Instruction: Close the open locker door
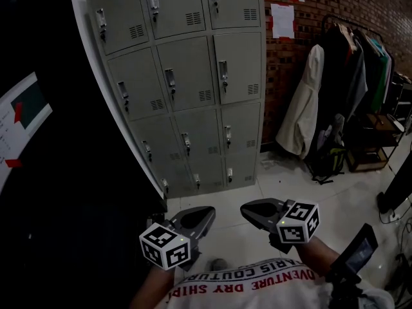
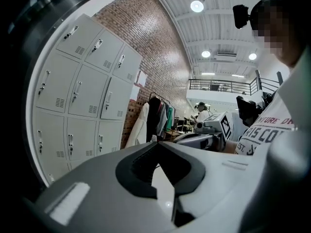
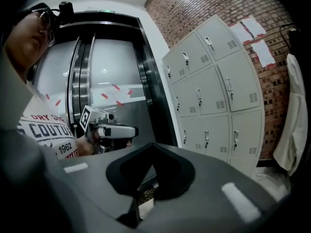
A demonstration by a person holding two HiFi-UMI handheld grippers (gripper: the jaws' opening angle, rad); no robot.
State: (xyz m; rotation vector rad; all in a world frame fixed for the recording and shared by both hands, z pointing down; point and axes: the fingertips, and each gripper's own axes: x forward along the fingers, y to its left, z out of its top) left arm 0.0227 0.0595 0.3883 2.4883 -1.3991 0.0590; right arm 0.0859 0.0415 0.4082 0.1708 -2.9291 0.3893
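Brick wall (image 1: 322, 18), twelve lockers (image 1: 187, 76), left gripper (image 1: 210, 214) and right gripper (image 1: 246, 211) closed

The head view looks steeply down from high up in front of the grey lockers (image 1: 187, 76), which stand a little way off with the clothes rack (image 1: 351, 50) to their right. The left gripper view sits low and tilts up, looking past the lockers' right side to the clothes rack. The right gripper view sits low too, tilting up at the lockers and the lift doors (image 3: 97, 81) on their left; all three views share the lockers.
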